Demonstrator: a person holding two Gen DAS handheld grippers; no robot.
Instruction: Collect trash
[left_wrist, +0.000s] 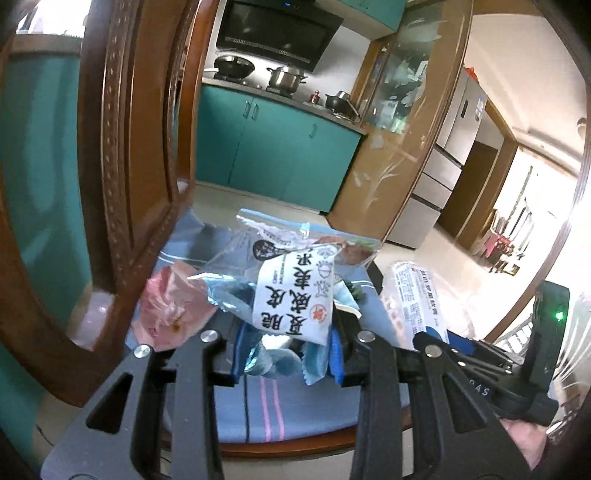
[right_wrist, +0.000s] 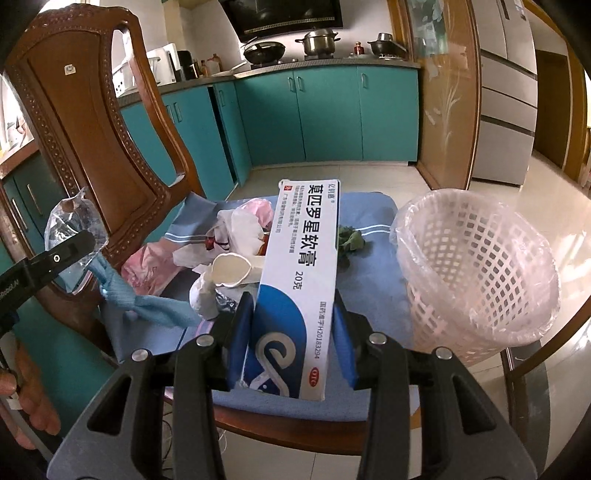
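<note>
Left gripper (left_wrist: 284, 354) pinching crinkly clear snack wrappers (left_wrist: 291, 291) with white label. Right gripper (right_wrist: 291, 343) squeezing long blue-and-white ointment box (right_wrist: 299, 280), beside pink basket (right_wrist: 480, 273).

Your way across the cushion (right_wrist: 373, 273) to the basket (right_wrist: 476, 269) on the right lies bare but for a green scrap (right_wrist: 351, 238). The chair back (right_wrist: 92, 122) walls the left; litter (right_wrist: 236, 236) crowds the middle.
</note>
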